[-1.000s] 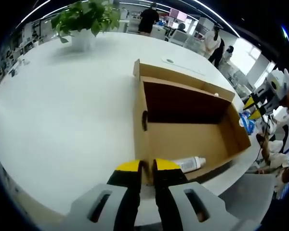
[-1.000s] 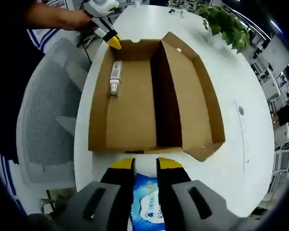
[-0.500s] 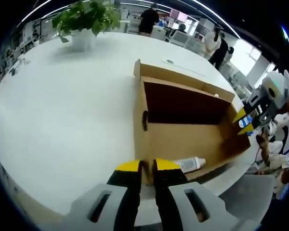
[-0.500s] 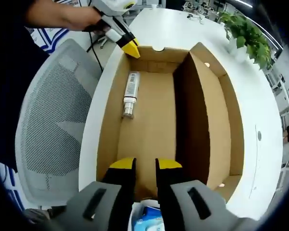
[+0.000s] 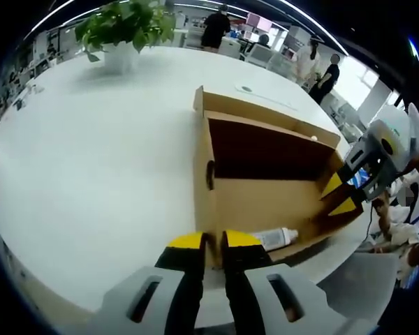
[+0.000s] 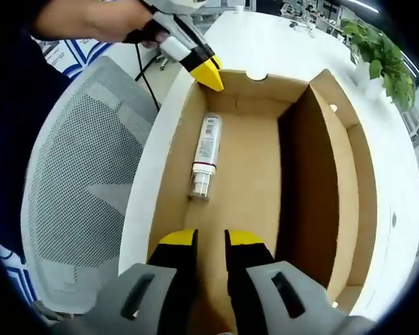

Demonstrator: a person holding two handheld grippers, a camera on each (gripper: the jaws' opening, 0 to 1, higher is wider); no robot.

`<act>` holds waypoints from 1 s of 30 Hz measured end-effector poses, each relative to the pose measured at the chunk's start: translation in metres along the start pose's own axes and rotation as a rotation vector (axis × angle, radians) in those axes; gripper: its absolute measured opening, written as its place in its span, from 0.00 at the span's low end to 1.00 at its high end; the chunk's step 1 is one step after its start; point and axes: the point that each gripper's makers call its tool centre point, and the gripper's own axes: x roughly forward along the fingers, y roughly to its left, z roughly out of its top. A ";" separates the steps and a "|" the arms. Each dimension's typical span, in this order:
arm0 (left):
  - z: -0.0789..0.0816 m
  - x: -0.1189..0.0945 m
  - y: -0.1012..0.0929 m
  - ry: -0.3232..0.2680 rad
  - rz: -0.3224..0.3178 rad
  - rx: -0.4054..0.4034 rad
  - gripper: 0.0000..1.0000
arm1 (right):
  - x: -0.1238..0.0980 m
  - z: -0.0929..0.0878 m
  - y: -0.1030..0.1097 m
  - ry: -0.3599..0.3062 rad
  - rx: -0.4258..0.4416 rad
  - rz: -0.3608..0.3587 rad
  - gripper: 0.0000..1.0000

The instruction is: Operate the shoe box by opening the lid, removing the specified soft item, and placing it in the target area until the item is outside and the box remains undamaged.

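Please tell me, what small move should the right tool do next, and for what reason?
Probably ease the right tool forward and down toward the white tube with a clear cap, opening wider on the way. The open brown cardboard shoe box has its lid already back, the tube lies flat on the box floor just ahead, and the left tool is clamped on the far wall.

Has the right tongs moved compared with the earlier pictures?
Yes. In the left gripper view, the right tongs moved from beyond the shoe box end wall to over its interior.
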 end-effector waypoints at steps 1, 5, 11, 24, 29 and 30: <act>0.000 0.000 0.000 0.001 0.000 0.001 0.07 | 0.002 0.001 0.000 0.000 -0.001 0.002 0.14; 0.000 0.000 0.000 0.001 0.001 0.001 0.07 | 0.009 0.006 0.002 0.009 -0.012 0.019 0.14; 0.000 0.000 -0.001 0.000 -0.002 -0.002 0.07 | 0.019 0.016 0.003 0.008 -0.031 0.039 0.13; 0.000 0.000 0.000 -0.005 -0.007 -0.012 0.07 | 0.035 0.028 0.001 0.013 0.004 0.081 0.20; 0.000 0.000 0.000 -0.010 -0.011 -0.020 0.07 | 0.042 0.031 0.003 0.014 0.010 0.104 0.18; 0.000 0.000 0.000 -0.011 -0.011 -0.022 0.07 | 0.044 0.031 0.003 0.010 0.019 0.113 0.18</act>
